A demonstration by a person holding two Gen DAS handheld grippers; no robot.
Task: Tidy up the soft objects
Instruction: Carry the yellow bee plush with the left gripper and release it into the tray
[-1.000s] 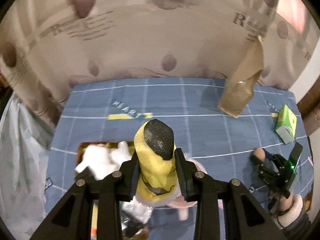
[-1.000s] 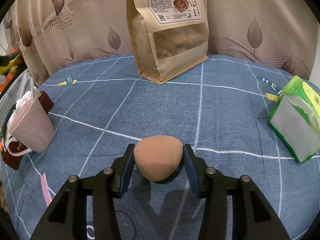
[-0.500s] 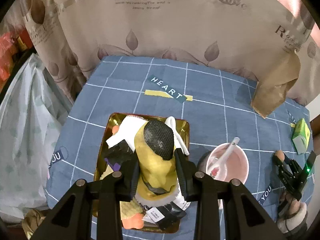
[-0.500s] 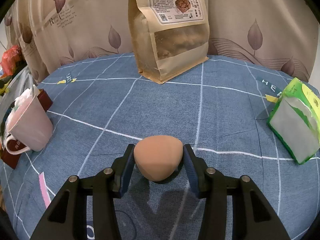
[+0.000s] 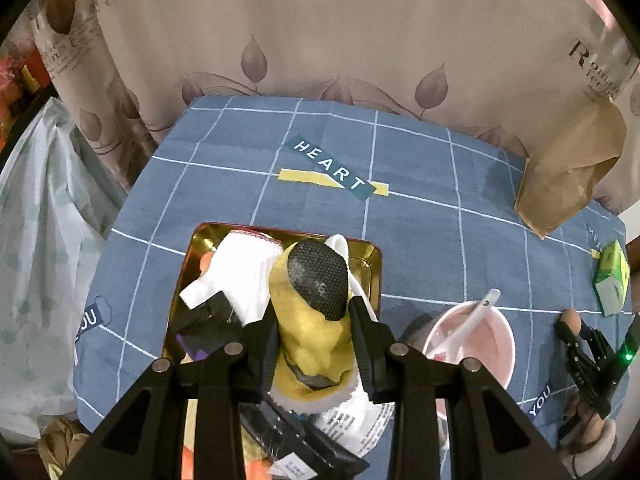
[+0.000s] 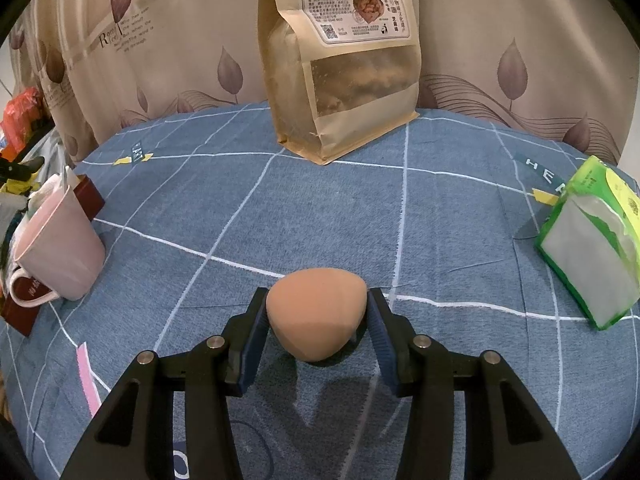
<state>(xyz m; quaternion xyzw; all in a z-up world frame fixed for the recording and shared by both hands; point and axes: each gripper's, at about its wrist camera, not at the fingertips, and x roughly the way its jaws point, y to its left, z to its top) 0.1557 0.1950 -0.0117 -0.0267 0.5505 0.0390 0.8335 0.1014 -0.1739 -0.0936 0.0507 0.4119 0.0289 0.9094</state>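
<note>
Sponge, tan and teardrop-shaped (image 6: 317, 326), sits pinched in the right gripper (image 6: 317, 330) over the blue grid-cloth surface (image 6: 280, 216). The left gripper (image 5: 313, 338) clamps a yellow, black-capped soft toy (image 5: 316, 312) above a crowded gold tin tray (image 5: 192, 256). Nearby: pink mug (image 6: 60, 248), kraft snack bag (image 6: 344, 60), green tissue pack (image 6: 592, 248), leaf-print curtain (image 5: 320, 32).
</note>
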